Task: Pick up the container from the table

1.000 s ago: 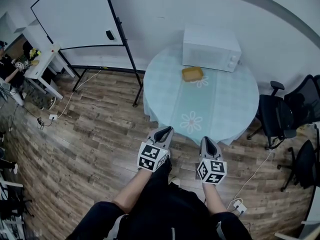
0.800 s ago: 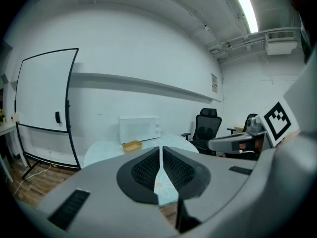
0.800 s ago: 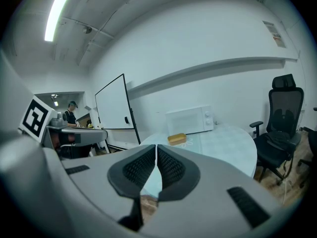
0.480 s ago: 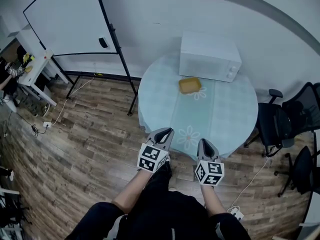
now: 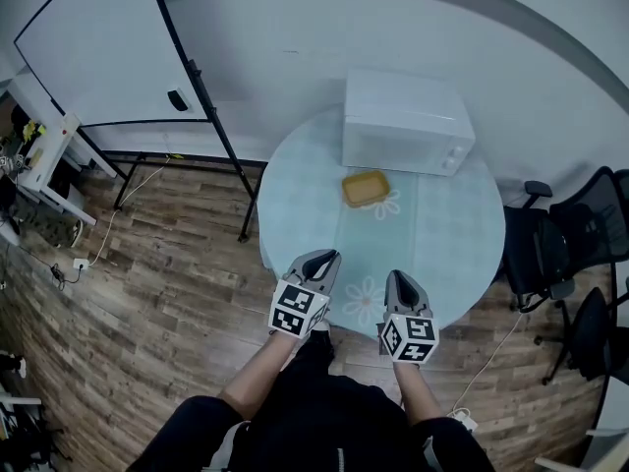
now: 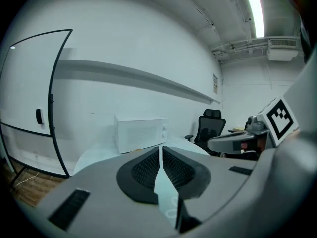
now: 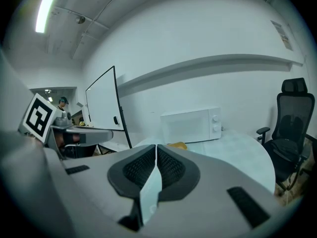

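Head view: round surface (image 5: 295, 200) covered with a pale blue-green cloth, on a wood floor (image 5: 147, 293). Yellow container (image 5: 365, 188) sits on the far half of the surface, just in front of the white microwave (image 5: 405, 121), near its left end. I can't tell whether the two touch. The container is low, rectangular and open-topped, and what is in it is too small to make out.

Left gripper (image 5: 322, 256) and right gripper (image 5: 403, 278) are side by side at the near edge of the surface, both pointing toward the far side and well apart from the container. A flower print (image 5: 366, 298) on the cloth lies between the two grippers. The person's arms come up from the bottom of the view.

Left gripper view: fingers (image 6: 143, 170) closed, tips meeting, nothing between them. The microwave is straight ahead, with a sliver of yellow container at its base.

Right gripper view: fingers (image 7: 171, 170) closed too, tips together, empty. The container shows just above the tips, in front of the microwave.

Whiteboard (image 5: 88, 47) on a black stand is at far left, off the surface. Black office chairs (image 5: 550, 249) are at right, beside the surface.
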`<state>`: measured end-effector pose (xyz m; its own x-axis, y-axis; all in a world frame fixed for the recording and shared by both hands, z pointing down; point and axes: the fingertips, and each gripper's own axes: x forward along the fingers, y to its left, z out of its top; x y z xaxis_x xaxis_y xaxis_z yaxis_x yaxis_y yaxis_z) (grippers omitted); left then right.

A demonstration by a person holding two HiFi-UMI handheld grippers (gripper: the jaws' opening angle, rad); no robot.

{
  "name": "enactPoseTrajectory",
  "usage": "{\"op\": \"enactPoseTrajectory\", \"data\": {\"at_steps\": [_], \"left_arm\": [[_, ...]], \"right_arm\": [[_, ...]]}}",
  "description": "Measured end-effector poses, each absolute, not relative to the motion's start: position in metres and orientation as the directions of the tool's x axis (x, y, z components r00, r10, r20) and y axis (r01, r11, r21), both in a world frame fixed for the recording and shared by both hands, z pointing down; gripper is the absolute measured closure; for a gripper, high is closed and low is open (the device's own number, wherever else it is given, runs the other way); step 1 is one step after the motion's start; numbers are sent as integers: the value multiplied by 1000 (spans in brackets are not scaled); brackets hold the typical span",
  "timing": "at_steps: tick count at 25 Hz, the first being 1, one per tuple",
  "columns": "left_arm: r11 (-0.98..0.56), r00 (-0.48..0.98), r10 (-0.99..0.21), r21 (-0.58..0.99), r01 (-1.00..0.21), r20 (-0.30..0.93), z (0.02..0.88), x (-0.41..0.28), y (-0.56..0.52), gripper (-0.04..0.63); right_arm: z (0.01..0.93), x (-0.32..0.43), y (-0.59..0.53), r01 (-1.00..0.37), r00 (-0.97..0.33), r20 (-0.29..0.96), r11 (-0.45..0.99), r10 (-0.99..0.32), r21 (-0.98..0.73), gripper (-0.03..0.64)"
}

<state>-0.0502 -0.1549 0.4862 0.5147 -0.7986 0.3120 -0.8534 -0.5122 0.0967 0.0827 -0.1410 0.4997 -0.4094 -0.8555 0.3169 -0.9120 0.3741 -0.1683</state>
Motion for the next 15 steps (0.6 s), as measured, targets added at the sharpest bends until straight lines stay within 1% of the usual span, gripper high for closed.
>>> {"op": "enactPoseTrajectory", "data": {"at_steps": [15], "left_arm": [[-586, 581, -745, 96, -805, 328, 501, -83, -250, 563]], "right_arm": [[505, 40, -228, -933, -357, 328, 319, -874, -166, 591]]}}
